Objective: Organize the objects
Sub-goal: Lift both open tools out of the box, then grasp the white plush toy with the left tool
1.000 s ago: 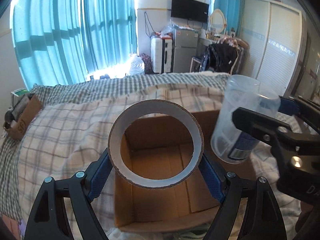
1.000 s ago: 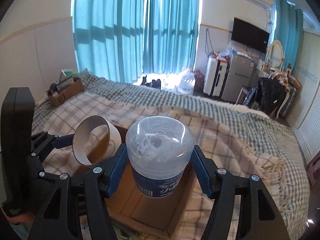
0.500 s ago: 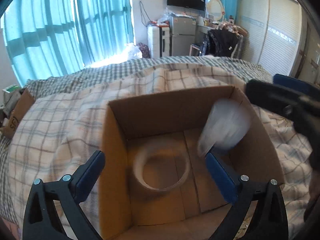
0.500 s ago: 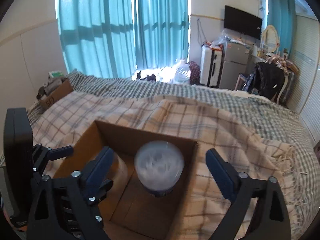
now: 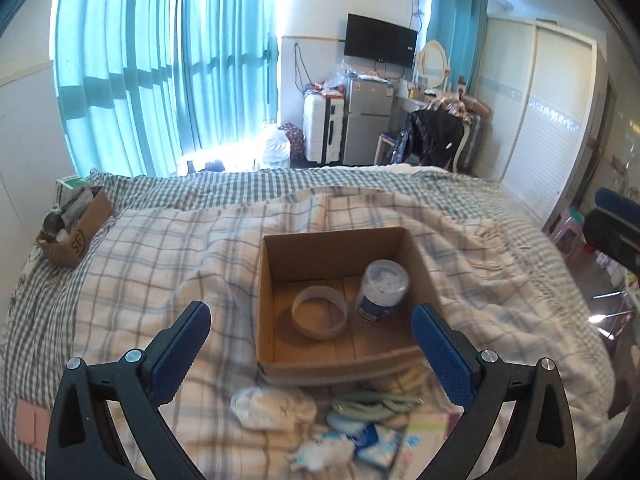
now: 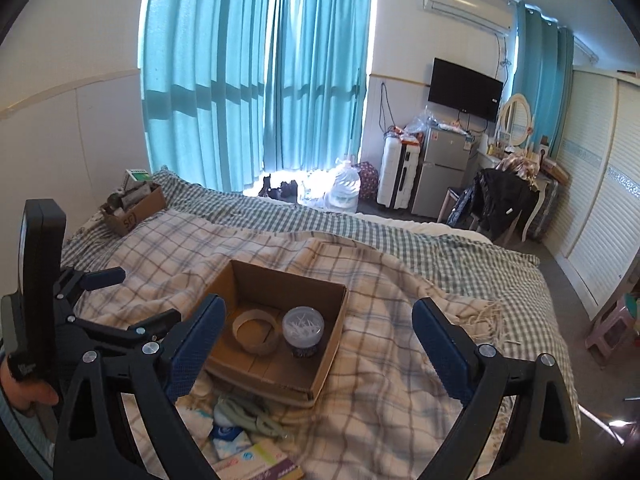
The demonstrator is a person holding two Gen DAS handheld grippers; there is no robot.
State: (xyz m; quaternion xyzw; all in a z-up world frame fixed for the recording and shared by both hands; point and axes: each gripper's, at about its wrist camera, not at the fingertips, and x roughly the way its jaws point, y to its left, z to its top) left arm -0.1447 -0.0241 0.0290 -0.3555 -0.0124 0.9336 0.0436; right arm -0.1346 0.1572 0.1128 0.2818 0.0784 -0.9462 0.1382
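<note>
An open cardboard box (image 5: 276, 304) (image 6: 332, 344) sits on the plaid blanket on the bed. Inside it lie a cardboard tape roll (image 5: 319, 317) (image 6: 256, 331) and, to its right, an upright clear plastic jar of cotton swabs (image 5: 383, 290) (image 6: 303, 331). My left gripper (image 5: 312, 340) is open and empty, held above and in front of the box. My right gripper (image 6: 318, 346) is open and empty too, above the box's near side. The left gripper also shows in the right wrist view (image 6: 116, 300) at the left.
Loose items lie on the blanket in front of the box: a crumpled white wad (image 5: 272, 406), a greenish cord (image 5: 372, 404) (image 6: 248, 414), blue and white packets (image 5: 360, 444) and a flat pack (image 6: 256, 462). A second small cardboard box (image 5: 76, 232) (image 6: 134, 210) with items stands at the bed's far left.
Both grippers opened and dropped their loads: the tape roll and the swab jar now rest in the box. Both grippers pulled up and back from it.
</note>
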